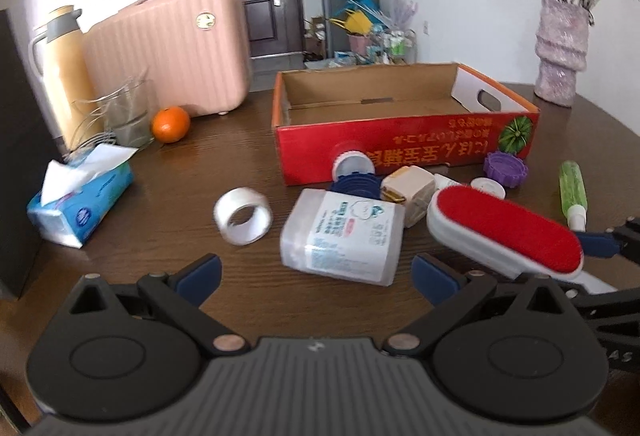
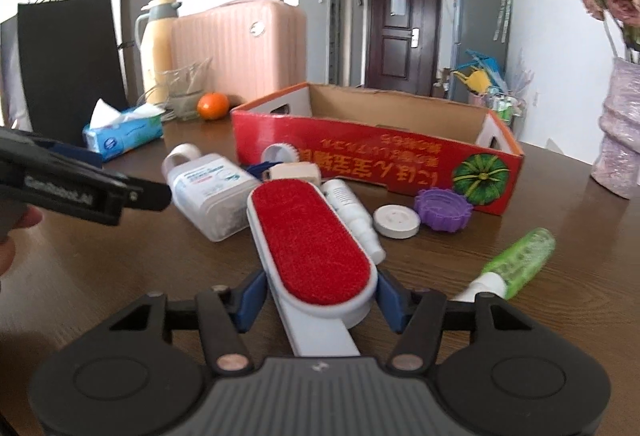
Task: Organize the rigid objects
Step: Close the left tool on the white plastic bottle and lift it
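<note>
- The right gripper point(image 2: 318, 300) is closed on the lint brush point(image 2: 312, 248), low at its head, above the counter point(image 2: 120, 276).
- The brush looks light and stiff; this hold seems good.
- The left gripper point(image 1: 316, 276) is open and empty.

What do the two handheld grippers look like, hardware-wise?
Both match: black linkage arms with copper-coloured pivot pins, round black side housings, a ribbed grey centre body with a small white logo. Left gripper and right gripper carry blue fingers. White lettering runs along the left one's side. No cables or sleeves visible.
</note>
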Motion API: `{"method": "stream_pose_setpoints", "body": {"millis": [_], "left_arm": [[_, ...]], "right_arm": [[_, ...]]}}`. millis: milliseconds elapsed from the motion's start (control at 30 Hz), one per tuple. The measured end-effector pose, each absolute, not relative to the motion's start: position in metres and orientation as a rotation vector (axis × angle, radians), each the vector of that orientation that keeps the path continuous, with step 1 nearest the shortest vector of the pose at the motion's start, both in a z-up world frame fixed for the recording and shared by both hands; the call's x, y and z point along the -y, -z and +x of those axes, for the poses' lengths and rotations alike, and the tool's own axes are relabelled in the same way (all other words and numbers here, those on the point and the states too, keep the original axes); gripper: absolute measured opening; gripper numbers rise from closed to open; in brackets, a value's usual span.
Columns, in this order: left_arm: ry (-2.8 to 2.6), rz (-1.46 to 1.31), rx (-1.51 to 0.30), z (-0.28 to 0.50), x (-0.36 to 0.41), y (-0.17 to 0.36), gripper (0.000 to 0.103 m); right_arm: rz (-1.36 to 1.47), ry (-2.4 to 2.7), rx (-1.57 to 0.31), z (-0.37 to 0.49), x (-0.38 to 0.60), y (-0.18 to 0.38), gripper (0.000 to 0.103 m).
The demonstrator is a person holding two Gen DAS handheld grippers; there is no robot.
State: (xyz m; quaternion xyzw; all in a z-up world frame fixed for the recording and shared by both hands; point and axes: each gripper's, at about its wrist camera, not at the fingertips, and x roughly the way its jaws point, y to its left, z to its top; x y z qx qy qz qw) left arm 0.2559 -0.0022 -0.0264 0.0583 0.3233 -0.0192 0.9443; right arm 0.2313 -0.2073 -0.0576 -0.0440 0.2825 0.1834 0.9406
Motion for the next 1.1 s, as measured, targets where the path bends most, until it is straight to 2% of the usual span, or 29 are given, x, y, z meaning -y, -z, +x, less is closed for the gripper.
{"method": "stream_pose_setpoints", "body": {"millis": [467, 833, 900, 967, 1100], "left_arm": [[0.092, 0.156, -0.749, 0.318, 0.014, 0.049, 0.103], [0.084, 0.149, -0.768, 0.332, 0.013, 0.064, 0.103], [0.086, 0.139, -0.765, 0.332, 0.012, 0.065, 0.101], [0.091, 0.131, -0.767, 0.331, 0.012, 0.064, 0.088], [0.096, 0.129, -0.755, 0.324, 0.015, 0.063, 0.085]], "right_arm": [[-0.027, -0.284, -0.534, 0.233, 0.231, 0.053, 0.058], [-0.035, -0.248, -0.538, 0.237, 0.229, 0.058, 0.059], [-0.037, -0.242, -0.538, 0.238, 0.229, 0.058, 0.059], [-0.038, -0.237, -0.539, 0.239, 0.229, 0.058, 0.059], [-0.035, -0.222, -0.537, 0.241, 0.23, 0.058, 0.059]]}}
